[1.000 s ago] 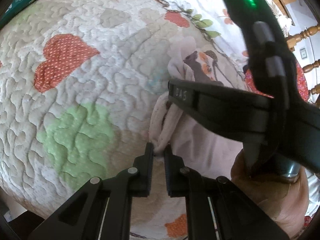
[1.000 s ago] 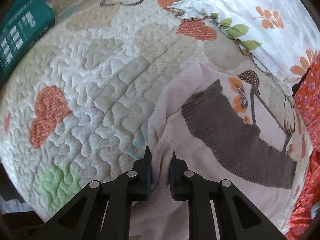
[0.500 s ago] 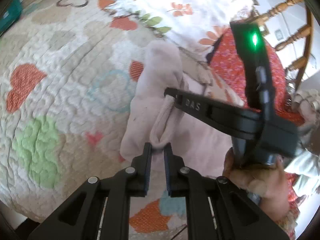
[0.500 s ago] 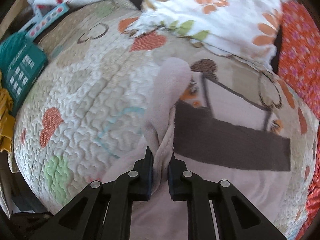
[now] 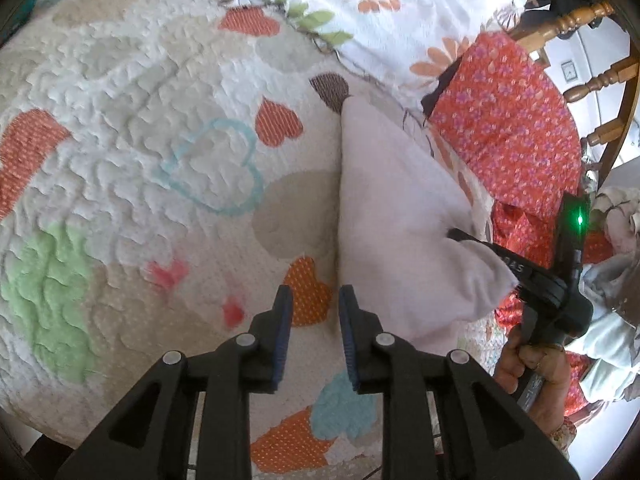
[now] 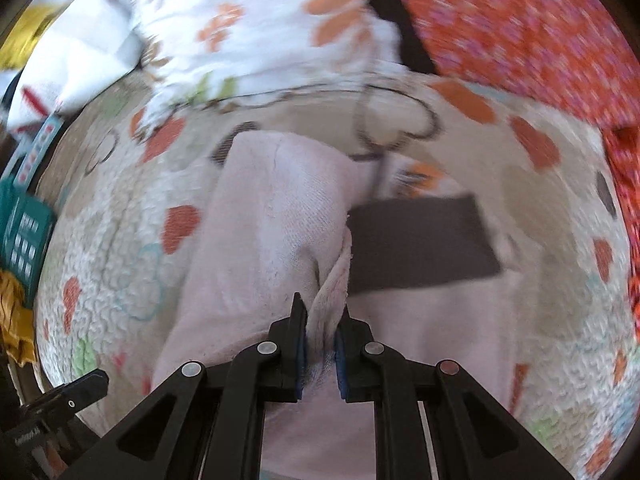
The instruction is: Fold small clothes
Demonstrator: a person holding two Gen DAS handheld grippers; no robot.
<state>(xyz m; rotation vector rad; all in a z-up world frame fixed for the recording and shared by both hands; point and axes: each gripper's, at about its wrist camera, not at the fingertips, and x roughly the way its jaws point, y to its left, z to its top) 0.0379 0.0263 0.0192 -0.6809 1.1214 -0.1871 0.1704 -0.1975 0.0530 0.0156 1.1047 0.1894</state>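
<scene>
Soft pink fleecy garment point(image 6: 276, 236) lies on a puckered, matt quilted bedspread point(image 5: 120, 120).

A small pale pink garment point(image 6: 276, 240) lies on the heart-patterned quilt point(image 5: 120, 128), one part folded over itself. A dark grey-brown panel point(image 6: 420, 240) shows on the layer beneath. The bunched edge nearest the quilt's front is lifted, the fabric creased there.

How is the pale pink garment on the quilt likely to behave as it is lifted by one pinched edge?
The pink garment is probably floppy: it bunches in the right gripper and drapes over the quilt. It looks light, so it likely drags easily.
</scene>
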